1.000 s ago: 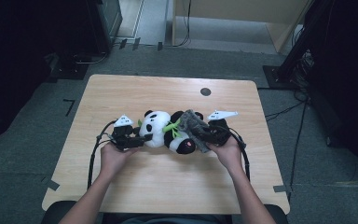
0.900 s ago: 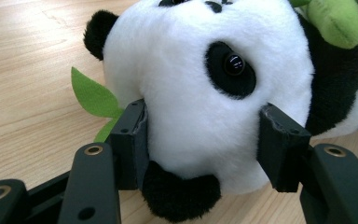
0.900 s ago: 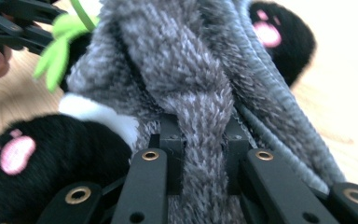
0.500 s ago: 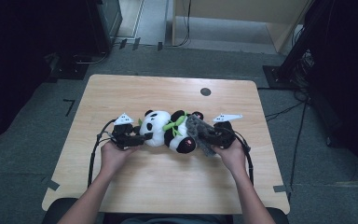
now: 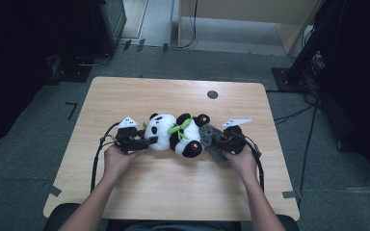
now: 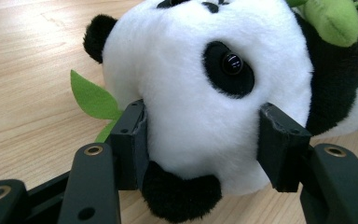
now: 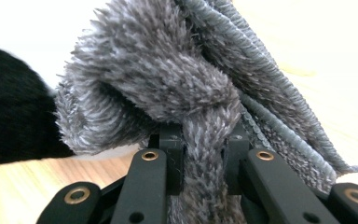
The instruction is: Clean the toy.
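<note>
On the pale wooden table (image 5: pixel 125 197), the left gripper (image 5: pixel 147 141) lies low at the left end of a black-and-white plush panda (image 5: pixel 176 134), held in the person's left hand (image 5: pixel 117 160). In the left gripper view its two black jaws stand partly apart and press into either side of the toy's round white head (image 6: pixel 200 93), one beside a green felt leaf (image 6: pixel 91 100), the other below the black eye patch, so the head is clamped between them.

The panda lies on its side across the middle of the table, head toward the left, with a green felt sprig (image 5: pixel 179 127) on its chest and its black feet toward the right.

Touching those feet is a fuzzy grey knitted cloth (image 5: pixel 213 138), bunched up. The right gripper (image 5: pixel 225 142), in the person's right hand (image 5: pixel 241 161), has its jaws pinched nearly together on a twisted strand of this grey cloth (image 7: pixel 205 154), as the right gripper view shows, with the rest of the fabric piled above the jaws and the panda's black fur just beside it.
</note>
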Demonstrator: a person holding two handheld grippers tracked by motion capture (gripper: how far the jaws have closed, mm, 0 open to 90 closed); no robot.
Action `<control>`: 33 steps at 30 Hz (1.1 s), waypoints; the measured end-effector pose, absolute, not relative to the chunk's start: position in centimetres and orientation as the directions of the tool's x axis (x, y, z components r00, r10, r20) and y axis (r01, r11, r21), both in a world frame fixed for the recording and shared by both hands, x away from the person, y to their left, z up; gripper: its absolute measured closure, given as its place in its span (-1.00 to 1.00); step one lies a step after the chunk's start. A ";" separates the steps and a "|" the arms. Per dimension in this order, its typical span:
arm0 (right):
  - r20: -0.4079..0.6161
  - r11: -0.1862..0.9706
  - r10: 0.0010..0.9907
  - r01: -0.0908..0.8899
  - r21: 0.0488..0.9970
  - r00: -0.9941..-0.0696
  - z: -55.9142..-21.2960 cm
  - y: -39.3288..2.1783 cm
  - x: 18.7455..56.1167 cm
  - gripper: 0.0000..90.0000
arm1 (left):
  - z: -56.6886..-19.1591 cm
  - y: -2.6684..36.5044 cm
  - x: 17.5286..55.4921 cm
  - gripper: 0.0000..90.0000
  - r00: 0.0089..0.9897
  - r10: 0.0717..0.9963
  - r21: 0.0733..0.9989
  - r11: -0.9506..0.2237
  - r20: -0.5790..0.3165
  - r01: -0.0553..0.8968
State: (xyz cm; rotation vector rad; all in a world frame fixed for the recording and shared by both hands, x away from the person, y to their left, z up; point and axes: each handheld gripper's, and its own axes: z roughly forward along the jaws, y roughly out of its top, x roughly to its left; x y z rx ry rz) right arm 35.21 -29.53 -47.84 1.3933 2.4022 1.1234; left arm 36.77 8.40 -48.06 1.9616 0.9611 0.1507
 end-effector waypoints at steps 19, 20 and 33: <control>0.309 0.128 0.832 0.701 0.701 -0.461 -46.6 -32.7 35.6 0.72 | -48.0 8.4 36.7 -0.06 0.689 0.679 0.776 -0.281 -0.255 0.565; 0.311 0.121 0.830 0.695 0.709 -0.462 -46.2 -32.6 35.5 0.73 | -48.0 8.4 36.7 -0.06 0.688 0.679 0.776 -0.282 -0.254 0.565; 0.277 0.154 0.754 0.570 0.807 -0.596 -41.2 -28.7 34.9 0.74 | -48.2 8.4 36.5 -0.07 0.685 0.685 0.784 -0.274 -0.249 0.558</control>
